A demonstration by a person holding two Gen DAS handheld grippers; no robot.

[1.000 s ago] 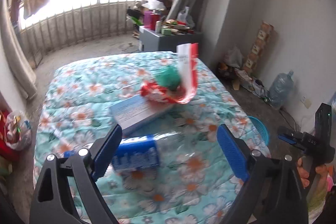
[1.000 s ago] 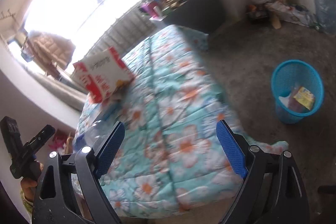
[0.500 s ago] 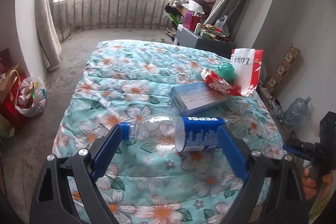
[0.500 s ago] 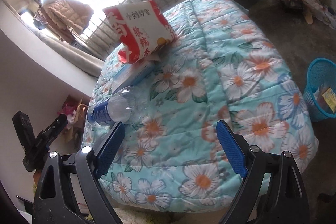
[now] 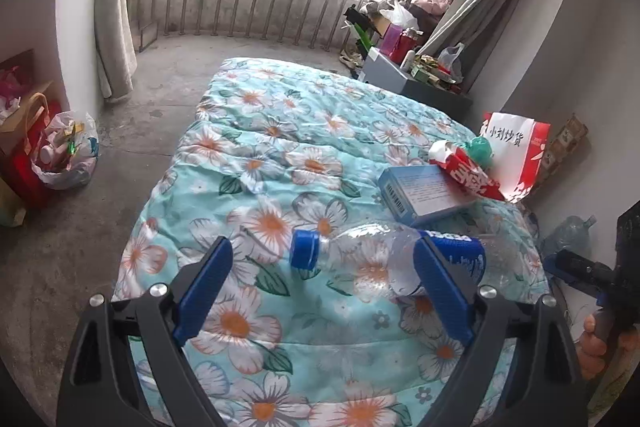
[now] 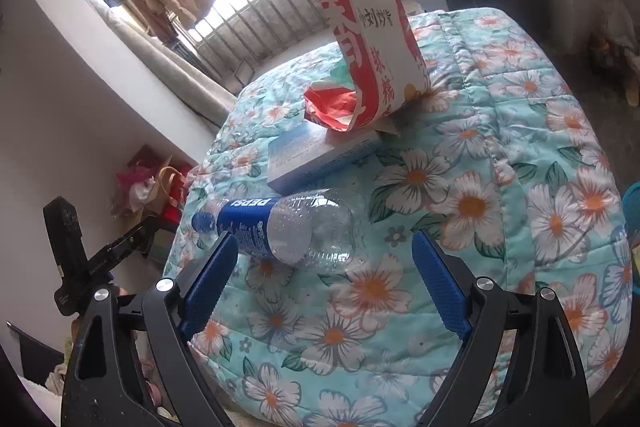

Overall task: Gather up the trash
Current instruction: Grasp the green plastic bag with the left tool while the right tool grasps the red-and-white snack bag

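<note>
Trash lies in a small cluster on the flowered bed [image 5: 280,131]: an empty clear plastic bottle [image 6: 296,227] on its side nearest the grippers, a flat blue-and-white box [image 6: 320,157] just behind it, and a torn red-and-white snack bag [image 6: 372,63] resting partly on the box's far end. Both the left gripper [image 5: 324,287] and the right gripper [image 6: 324,279] hover over the near end of the bed with fingers spread wide and nothing between them. The bottle looks very light and thin-walled, so it should dent under pressure and could roll or squirt away on the soft quilt; its smooth wall looks slippery. A safer hold is probably across the blue label band [image 6: 248,223], or at the stiffer neck just behind the blue cap [image 5: 305,249]. The box looks rigid and light, best pinched across its thin edge. The bag is limp and crinkly, so any raised fold would serve, though whether it still holds anything cannot be told. A blue basket [image 6: 632,203] shows only at the right edge of the right wrist view.
</note>
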